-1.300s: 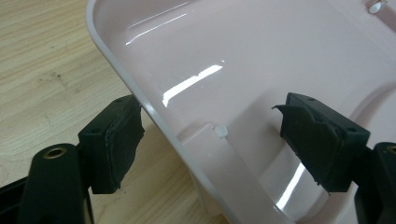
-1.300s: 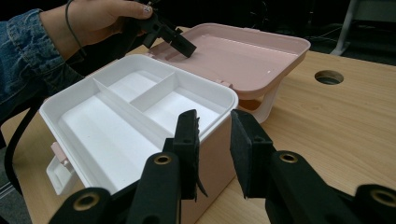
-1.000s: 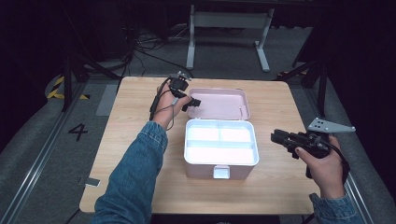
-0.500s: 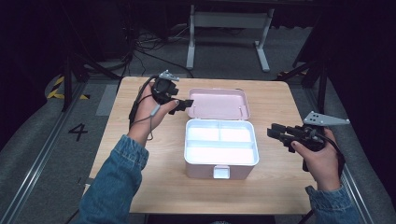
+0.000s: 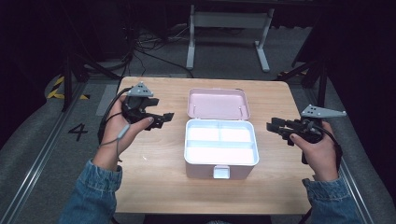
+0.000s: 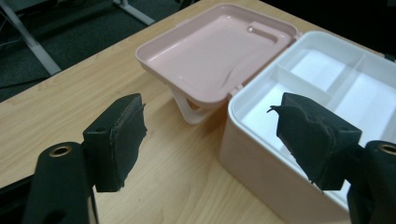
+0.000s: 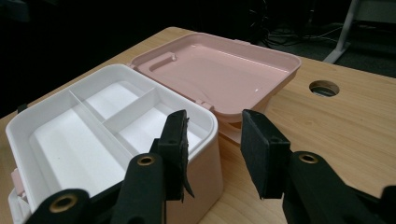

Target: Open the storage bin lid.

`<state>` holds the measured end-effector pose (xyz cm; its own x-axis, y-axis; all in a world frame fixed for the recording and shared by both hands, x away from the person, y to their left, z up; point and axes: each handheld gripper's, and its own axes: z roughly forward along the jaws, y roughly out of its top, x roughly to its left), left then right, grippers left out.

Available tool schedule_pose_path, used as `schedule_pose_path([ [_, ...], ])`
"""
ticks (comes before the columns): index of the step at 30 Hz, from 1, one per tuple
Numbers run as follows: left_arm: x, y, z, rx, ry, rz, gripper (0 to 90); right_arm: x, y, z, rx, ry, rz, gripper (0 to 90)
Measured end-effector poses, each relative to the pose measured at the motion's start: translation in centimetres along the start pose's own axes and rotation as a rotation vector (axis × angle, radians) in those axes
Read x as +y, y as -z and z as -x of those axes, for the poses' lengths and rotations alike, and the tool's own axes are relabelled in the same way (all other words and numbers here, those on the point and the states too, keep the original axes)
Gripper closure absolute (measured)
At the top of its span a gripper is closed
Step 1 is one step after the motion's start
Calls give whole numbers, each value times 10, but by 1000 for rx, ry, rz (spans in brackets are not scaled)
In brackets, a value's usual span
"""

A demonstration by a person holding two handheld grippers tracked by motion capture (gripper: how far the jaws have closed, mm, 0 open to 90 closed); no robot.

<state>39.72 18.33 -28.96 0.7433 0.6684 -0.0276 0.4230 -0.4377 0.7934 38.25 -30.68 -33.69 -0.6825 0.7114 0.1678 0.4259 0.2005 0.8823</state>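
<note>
High view shows the white box (image 5: 221, 148) sitting in the middle of the tabletop (image 5: 154, 163), with its pink lid (image 5: 218, 103) flipped all the way back so it lies flat behind the box. The lid lies open like that so you can see and reach inside. The box has three little rooms in it, two small ones at the back and one long one at the front, and all three look empty. A small white latch (image 5: 221, 171) hangs on the front wall, facing you. You hold your left tongs (image 5: 164, 117) off to the left of the box, near the lid but not touching it, and their jaws stand wide apart with nothing between them. In the left gripper view the box and the lid show in the gap between the two black pads (image 6: 122, 140). Your right tongs (image 5: 275, 128) wait just to the right of the box, pointing at its side, and their jaws have just been opening, so they are apart too with nothing in them. I think both tongs sit back on each side like this to leave the open box free for whatever comes next.
</note>
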Motion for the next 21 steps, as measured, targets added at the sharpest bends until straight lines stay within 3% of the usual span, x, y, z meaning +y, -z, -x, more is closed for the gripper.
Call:
schedule_pose_path([
  [11,-42,14,3,22,-10,-63,236,-4,7,9,-20,-14,-29,599],
  [21,-76,7,1,6,41,-95,236,-8,9,15,-33,-27,-50,596],
])
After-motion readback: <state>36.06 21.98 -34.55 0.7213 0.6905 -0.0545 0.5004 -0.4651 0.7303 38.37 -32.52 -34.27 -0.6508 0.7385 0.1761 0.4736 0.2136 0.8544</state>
